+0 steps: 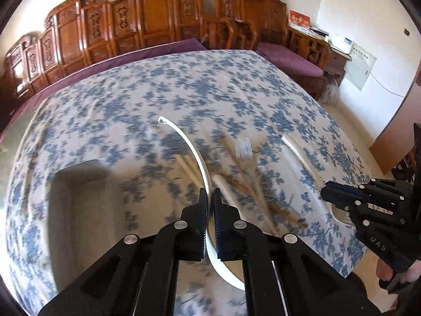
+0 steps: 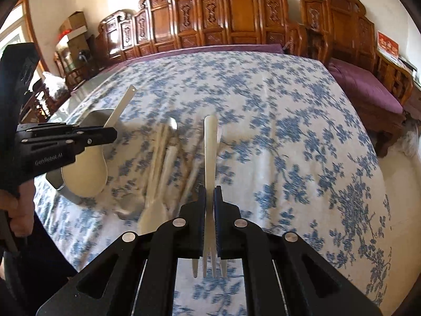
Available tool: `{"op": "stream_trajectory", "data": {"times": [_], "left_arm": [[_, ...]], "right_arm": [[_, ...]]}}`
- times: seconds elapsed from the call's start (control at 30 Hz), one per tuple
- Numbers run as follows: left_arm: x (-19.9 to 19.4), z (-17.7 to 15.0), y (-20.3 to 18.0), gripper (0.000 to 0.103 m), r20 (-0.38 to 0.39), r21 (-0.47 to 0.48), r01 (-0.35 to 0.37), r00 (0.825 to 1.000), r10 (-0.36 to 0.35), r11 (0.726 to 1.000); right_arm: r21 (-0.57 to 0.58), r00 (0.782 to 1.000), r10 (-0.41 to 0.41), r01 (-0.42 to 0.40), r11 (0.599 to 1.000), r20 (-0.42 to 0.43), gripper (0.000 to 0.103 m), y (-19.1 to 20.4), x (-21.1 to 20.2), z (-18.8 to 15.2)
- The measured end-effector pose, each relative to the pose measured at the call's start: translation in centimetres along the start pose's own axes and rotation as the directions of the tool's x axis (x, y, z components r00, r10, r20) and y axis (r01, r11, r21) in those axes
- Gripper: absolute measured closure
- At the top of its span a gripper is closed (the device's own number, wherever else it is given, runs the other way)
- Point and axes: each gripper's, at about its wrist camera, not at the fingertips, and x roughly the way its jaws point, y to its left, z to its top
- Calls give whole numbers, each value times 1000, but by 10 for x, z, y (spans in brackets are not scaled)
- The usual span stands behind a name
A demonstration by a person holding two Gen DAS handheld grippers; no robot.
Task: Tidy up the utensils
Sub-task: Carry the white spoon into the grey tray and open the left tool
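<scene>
The left hand-held gripper [image 1: 209,197] pinched a thin white spoon [image 1: 196,155] mid-handle at lower centre. The right hand-held gripper [image 2: 209,197] clamped a white fork [image 2: 210,152] near its neck. Both looked light, stiff and slippery plastic, likely to pivot.

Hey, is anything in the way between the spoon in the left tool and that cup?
Nothing visible blocks it. The left tool holds the white spoon by its handle above the flowered cloth, and the metal cup lies tipped on its side just beside it. The loose utensils lie off to the side on the cloth.
</scene>
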Motion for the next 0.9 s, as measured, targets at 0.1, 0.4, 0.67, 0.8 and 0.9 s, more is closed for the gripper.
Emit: {"op": "stream_trajectory", "data": {"times": [0.1,0.4,0.67,0.8,0.9], "left_arm": [[-11,-2,22,99,6,-9,-10,1000,10,1000],[-26,-17,101,99,-17,-59,-54,998,53,997],[-8,-38,145,99,-84,-95,-79,994,71,992],[3,-46,151,99,-104,-85,-88,991,79,993],[8,-50,155,99,-105,-86,-82,992,73,993]], "right_arm": [[-12,1000,10,-10,1000,5,96,15,0,6],[-26,996,78,-78,997,29,96,81,20,38],[-59,990,142,-141,988,18,96,137,34,49],[-59,988,153,-153,987,-1,96,153,40,47],[-60,989,150,-151,987,-14,96,158,46,47]]}}
